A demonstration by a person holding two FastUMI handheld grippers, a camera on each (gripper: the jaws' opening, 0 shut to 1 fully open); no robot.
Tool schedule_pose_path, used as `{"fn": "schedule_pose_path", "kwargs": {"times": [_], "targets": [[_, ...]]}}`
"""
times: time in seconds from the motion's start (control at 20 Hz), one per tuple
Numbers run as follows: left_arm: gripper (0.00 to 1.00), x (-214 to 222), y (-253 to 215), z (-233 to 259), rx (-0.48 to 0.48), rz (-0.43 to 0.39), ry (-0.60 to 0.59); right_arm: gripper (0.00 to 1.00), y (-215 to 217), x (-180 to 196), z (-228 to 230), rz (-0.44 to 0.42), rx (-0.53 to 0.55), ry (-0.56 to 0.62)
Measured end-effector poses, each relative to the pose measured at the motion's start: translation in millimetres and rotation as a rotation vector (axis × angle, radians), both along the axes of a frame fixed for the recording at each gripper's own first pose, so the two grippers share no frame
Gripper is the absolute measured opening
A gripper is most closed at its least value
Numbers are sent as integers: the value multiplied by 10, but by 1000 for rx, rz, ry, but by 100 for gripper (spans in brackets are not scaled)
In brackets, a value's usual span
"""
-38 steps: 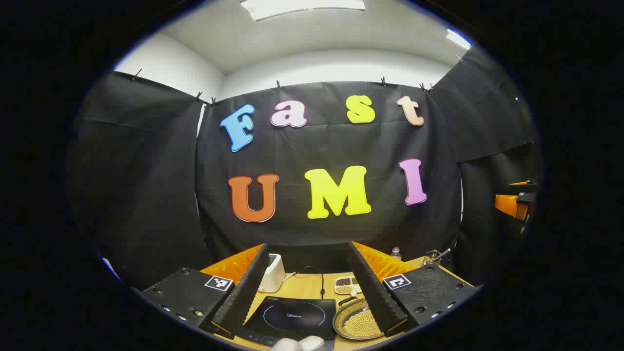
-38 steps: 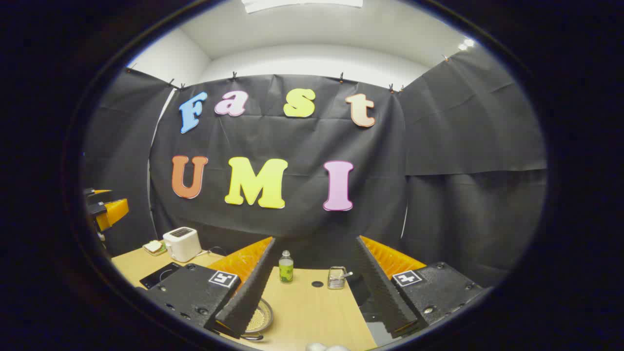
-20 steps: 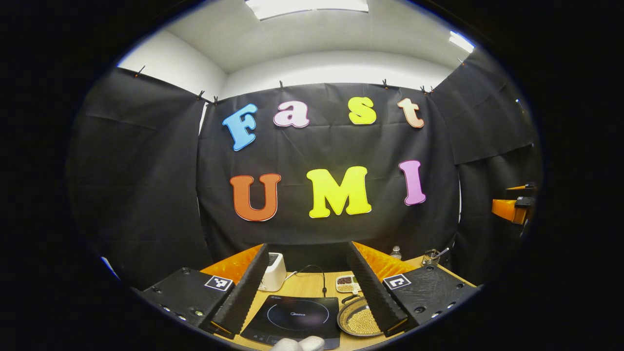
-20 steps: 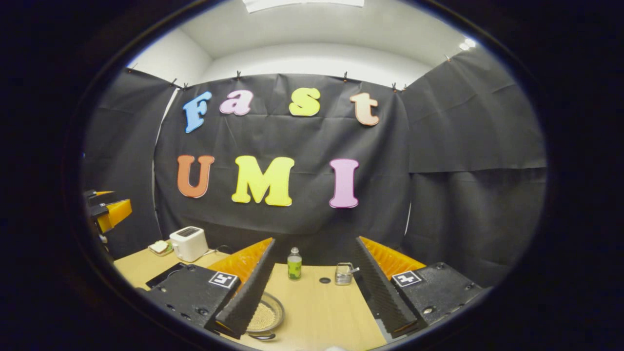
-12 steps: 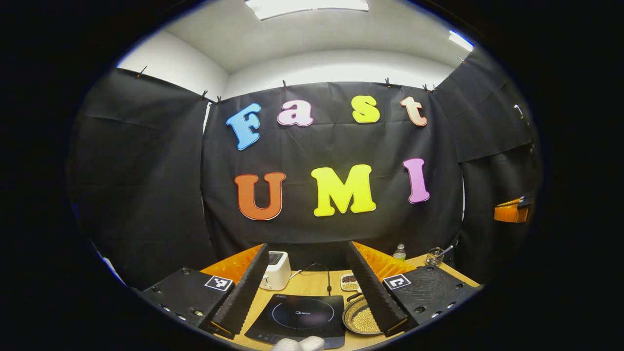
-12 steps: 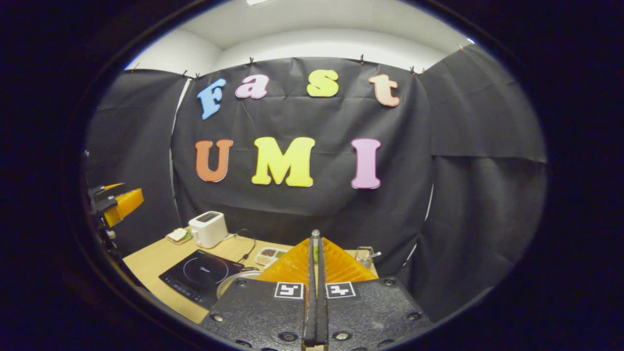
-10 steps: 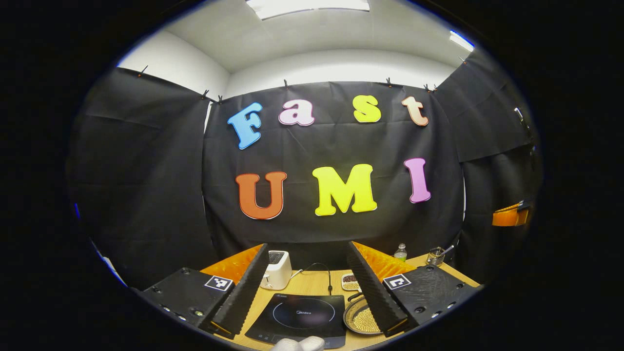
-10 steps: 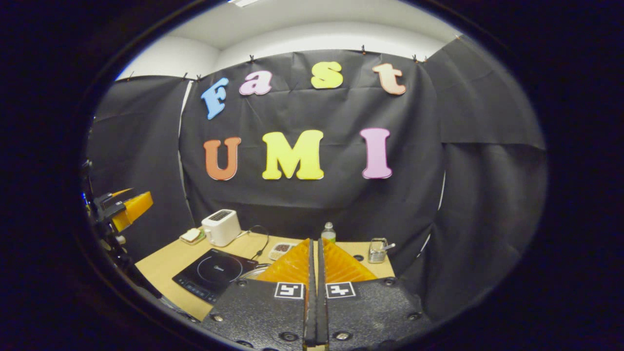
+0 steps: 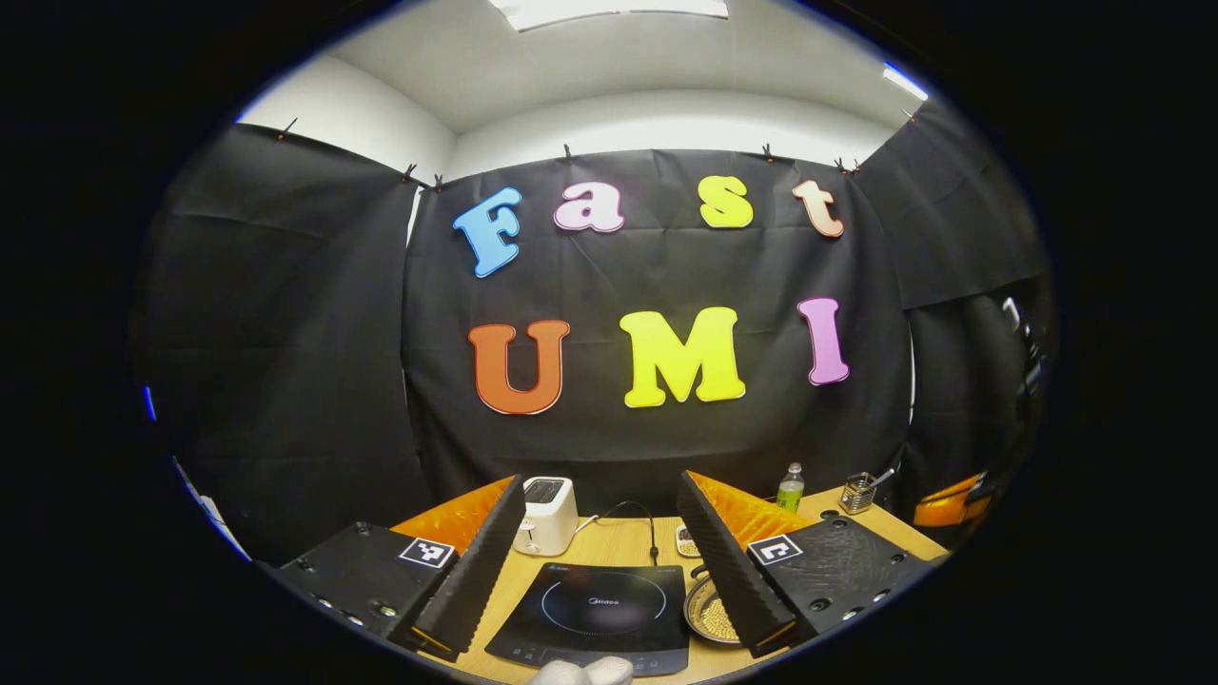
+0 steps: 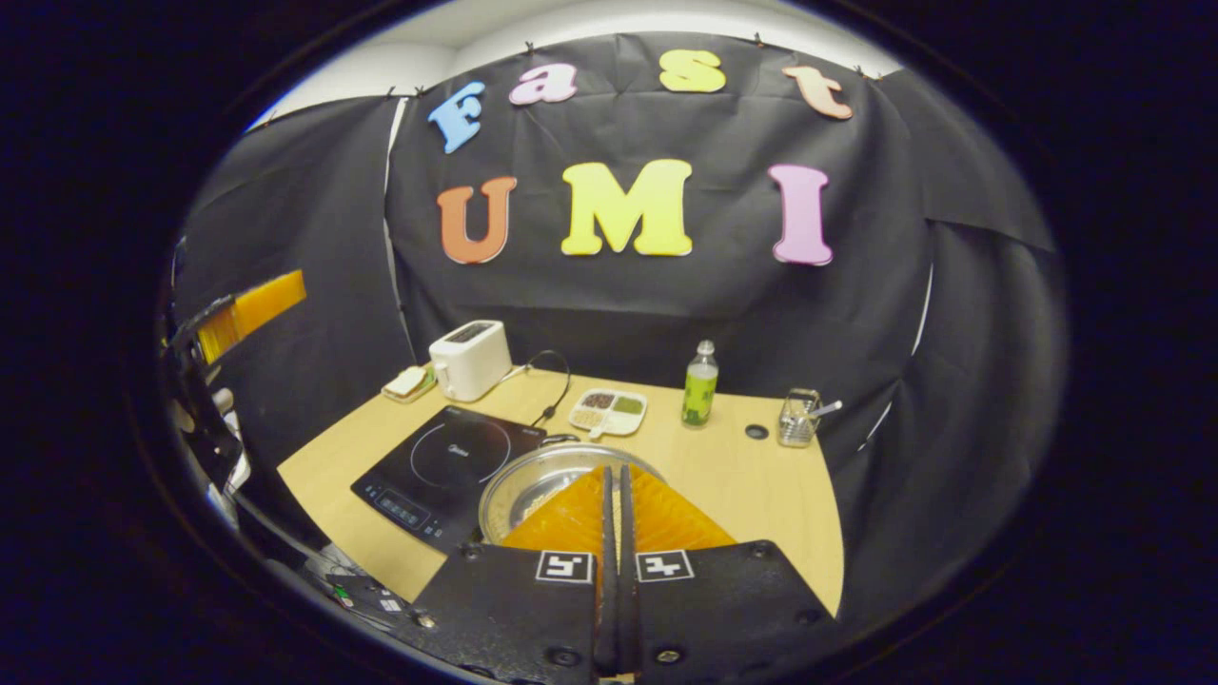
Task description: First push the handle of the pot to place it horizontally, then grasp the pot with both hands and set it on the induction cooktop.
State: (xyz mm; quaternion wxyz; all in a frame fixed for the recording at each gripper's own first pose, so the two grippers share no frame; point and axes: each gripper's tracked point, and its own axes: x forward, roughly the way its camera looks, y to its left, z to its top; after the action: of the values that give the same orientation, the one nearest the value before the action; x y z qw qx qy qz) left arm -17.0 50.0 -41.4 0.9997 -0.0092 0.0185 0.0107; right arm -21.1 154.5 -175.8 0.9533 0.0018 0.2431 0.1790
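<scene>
Keeping my right hand-held gripper (image 10: pixel 614 571) clenched on nothing, its 2 fingers together, I aim it down at the pot (image 10: pixel 533 485) just beyond, on the desk (image 10: pixel 761 495) beside the induction cooktop (image 10: pixel 447 461). I'd nudge the handle low and slowly, though I can't make it out clearly. My left hand-held gripper (image 9: pixel 595 571) hangs released above the cooktop.

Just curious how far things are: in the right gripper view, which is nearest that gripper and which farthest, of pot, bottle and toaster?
1. Pot, just ahead, partly behind the gripper.
2. Bottle, mid-table, slightly right.
3. Toaster, far left corner by the wall.
</scene>
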Motion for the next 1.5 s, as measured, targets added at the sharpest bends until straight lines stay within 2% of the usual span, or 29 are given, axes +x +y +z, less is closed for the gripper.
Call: {"fn": "schedule_pose_path", "kwargs": {"times": [0.05,0.15,0.2,0.3,0.4,0.5,0.55,0.6,0.65,0.85,0.95,1.0,1.05,1.1,1.45,1.5], "targets": [[96,-6,5,-20,-1,-6,-1,4,97,-37,-170,12,2,31],[96,-6,29,-95,-3,-14,6,4,258,-119,-505,40,-14,79],[96,-17,60,-133,-3,-13,11,7,334,-194,-656,58,-23,102],[96,-14,90,-177,0,-6,21,4,512,-327,-931,107,-27,137],[96,-12,109,-173,3,3,23,1,604,-419,-1228,146,-67,178],[96,-13,114,-198,-1,7,30,4,706,-480,-1533,188,-97,226],[96,-9,100,-194,-1,6,33,0,732,-498,-1671,202,-111,250],[100,-20,113,-203,6,8,36,1,744,-519,-1794,210,-119,275],[96,-24,134,-196,17,14,35,4,754,-513,-1884,212,-126,293],[96,-77,220,-196,36,41,33,0,722,-469,-2020,199,-129,342],[96,-75,258,-215,37,51,39,4,648,-400,-2106,192,-145,352],[96,-86,273,-221,37,57,43,0,607,-377,-2134,185,-153,354],[96,-81,293,-214,35,63,42,4,571,-360,-2160,181,-158,363],[96,-75,303,-212,33,68,42,0,549,-379,-2198,184,-158,377],[96,-54,268,-234,32,81,48,0,427,-349,-2215,185,-174,368],[96,-53,258,-235,32,80,50,4,405,-340,-2217,182,-172,370]]}}
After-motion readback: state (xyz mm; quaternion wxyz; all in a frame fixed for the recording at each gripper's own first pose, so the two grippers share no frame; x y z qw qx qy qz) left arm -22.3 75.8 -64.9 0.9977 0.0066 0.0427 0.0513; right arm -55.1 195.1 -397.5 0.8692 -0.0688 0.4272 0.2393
